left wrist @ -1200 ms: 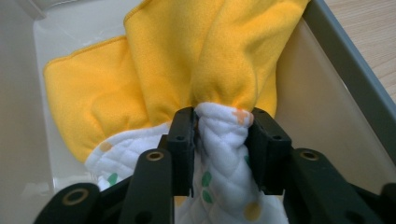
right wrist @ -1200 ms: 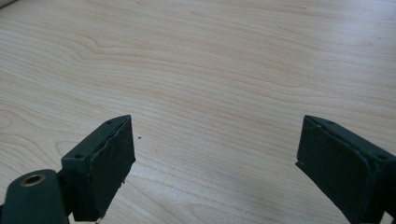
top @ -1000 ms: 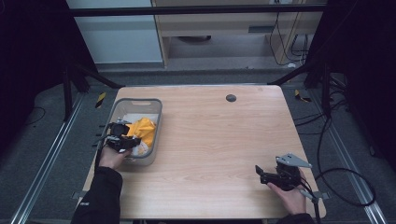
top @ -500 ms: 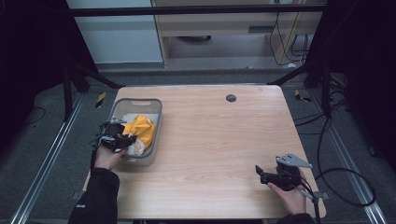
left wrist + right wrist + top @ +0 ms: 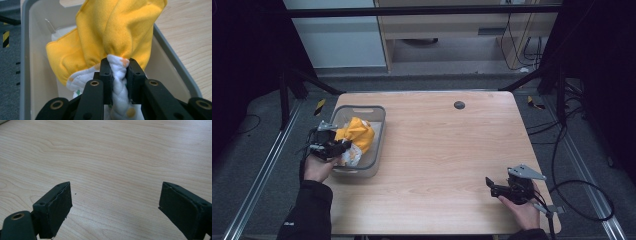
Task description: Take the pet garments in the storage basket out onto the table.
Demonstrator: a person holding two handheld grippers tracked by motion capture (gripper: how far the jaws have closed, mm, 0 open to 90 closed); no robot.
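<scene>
While the left gripper (image 5: 117, 77) pinches a bunched yellow-and-white cloth (image 5: 110, 32) above the grey bin (image 5: 377, 131), its lower folds are hidden behind the jaws. Well apart, the right gripper (image 5: 115, 205) hovers over the wooden table (image 5: 452, 150), jaws spread.

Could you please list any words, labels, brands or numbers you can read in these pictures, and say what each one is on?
None can be read. The yellow cloth, the grey bin, the table and both grippers, left and right, carry no legible text. The black-and-yellow hazard strip on the floor has only stripes.
</scene>
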